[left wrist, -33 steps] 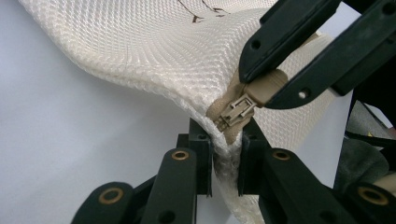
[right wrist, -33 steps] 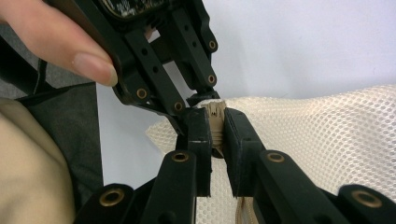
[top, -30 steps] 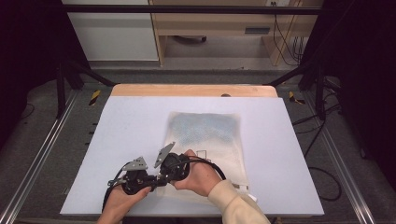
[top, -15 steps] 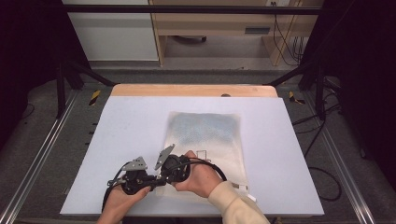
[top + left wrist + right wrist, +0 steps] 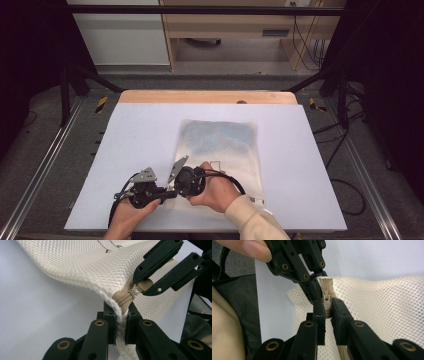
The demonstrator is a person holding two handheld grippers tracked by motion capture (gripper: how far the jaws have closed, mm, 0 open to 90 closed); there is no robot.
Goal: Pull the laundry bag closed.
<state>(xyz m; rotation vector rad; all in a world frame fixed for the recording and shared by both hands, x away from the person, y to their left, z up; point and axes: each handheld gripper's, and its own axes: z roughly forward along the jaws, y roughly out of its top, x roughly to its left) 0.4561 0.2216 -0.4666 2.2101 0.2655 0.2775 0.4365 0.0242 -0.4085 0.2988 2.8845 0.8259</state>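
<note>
Down at the 6 o'clock edge of the white table (image 5: 125, 130), both grippers together at one corner of a cream mesh bag (image 5: 222, 150). Bag flat on the sheet, right of centre, long axis running 12 to 6, bluish contents faintly visible through the upper half; hard to say what those contents are. Near left corner of the bag lifted off the surface, pulled toward 7 o'clock.

Left gripper (image 5: 121, 322) clamped on the mesh bag's corner edge, jaws pressed tight with the seam and zipper end squeezed between them. Same gripper (image 5: 167, 194) in the high view, held low by the left hand (image 5: 127, 217), grey plate on top.

Right gripper (image 5: 327, 308) clamped on the tan zipper slider (image 5: 326, 299), jaws closed with the pull tab between the pads. From the left gripper view, right gripper (image 5: 146, 285) at 2 o'clock, slider (image 5: 135, 291) pinched at its tips, just beside the left jaws, nearly touching. Tan zipper tape (image 5: 123, 300) running from the slider down into the left grip.

Right hand (image 5: 217, 190) wrapped around its gripper, cream sleeve (image 5: 252, 220) entering from 5 o'clock. Black cable (image 5: 235, 181) looping over the bag beside the hand. Wooden table edge (image 5: 210, 96) along 12 o'clock.
</note>
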